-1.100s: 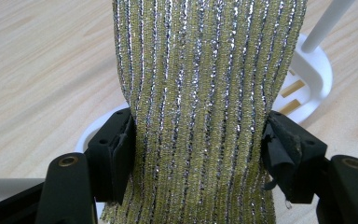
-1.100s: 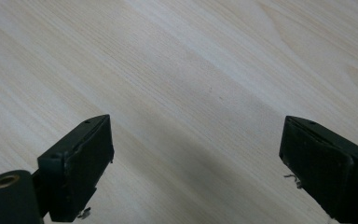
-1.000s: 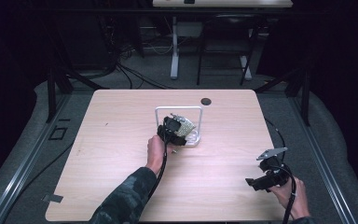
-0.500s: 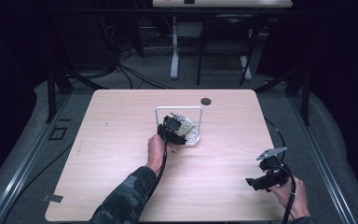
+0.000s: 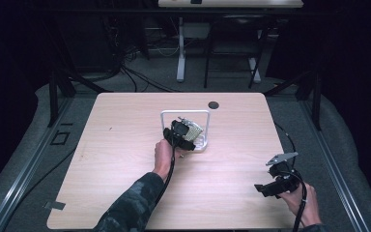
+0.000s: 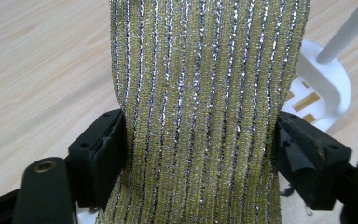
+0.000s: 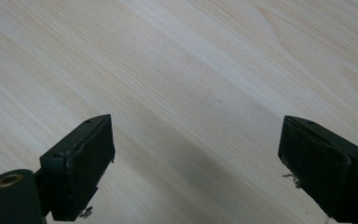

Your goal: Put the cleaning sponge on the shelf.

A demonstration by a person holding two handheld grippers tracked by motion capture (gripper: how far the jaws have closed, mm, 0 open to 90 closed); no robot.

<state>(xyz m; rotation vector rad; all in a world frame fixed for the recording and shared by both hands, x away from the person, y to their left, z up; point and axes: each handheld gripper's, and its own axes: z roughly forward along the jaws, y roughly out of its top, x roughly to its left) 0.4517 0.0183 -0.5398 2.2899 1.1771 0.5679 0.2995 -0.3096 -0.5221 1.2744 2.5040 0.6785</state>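
Note:
A gold fabric band with silver stripes (image 6: 205, 84) fills the gap between the jaws of my left gripper (image 6: 200, 140), which pinch it at both edges. In the high view that gripper (image 5: 186, 133) holds the band (image 5: 193, 129) at the middle of the table, right against a white wire stand (image 5: 186, 112). The stand's round slotted base (image 6: 326, 88) lies just behind the band. My right gripper (image 5: 265, 187) hovers low near the front right corner, pointing left. Its jaws (image 7: 196, 158) stand wide apart over bare wood with nothing between them.
The light wooden table (image 5: 121, 145) has a small black round hole cover (image 5: 213, 105) near its far edge. Dark floor, cables and table legs surround it. A cable trails from each gripper toward the person.

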